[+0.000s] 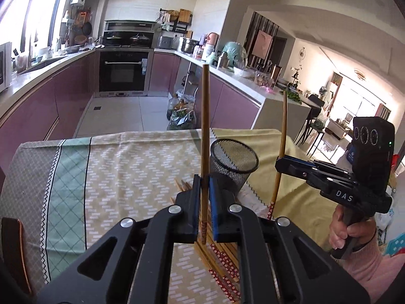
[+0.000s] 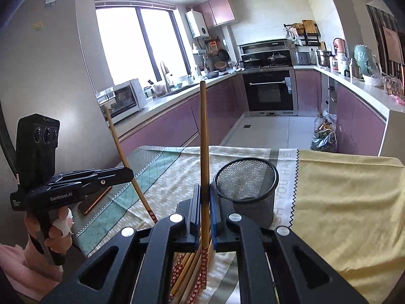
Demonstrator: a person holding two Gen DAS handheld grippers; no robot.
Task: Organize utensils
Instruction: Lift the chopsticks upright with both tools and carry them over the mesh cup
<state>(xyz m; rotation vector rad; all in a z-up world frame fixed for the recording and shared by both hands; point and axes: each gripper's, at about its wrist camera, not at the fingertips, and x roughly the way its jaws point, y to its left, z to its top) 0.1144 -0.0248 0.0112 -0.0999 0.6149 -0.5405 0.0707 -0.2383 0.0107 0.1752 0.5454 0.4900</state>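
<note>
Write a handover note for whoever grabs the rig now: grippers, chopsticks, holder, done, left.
Left hand-held gripper: shut on one chopstick, near upright above the table.
Right hand-held gripper: shut on another chopstick, also near upright.
Mesh cup: upright on the cloth, looks empty.
Pile: more chopsticks lying below the grippers.
Done: two picked up.
Left: drop both into the cup, then the pile.

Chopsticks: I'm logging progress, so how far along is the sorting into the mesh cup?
Done: nothing yet; the mesh cup looks empty. In hand: the left gripper and right gripper are each shut on one chopstick, held upright above the table. Left: drop both in, then clear the pile on the cloth.
</note>
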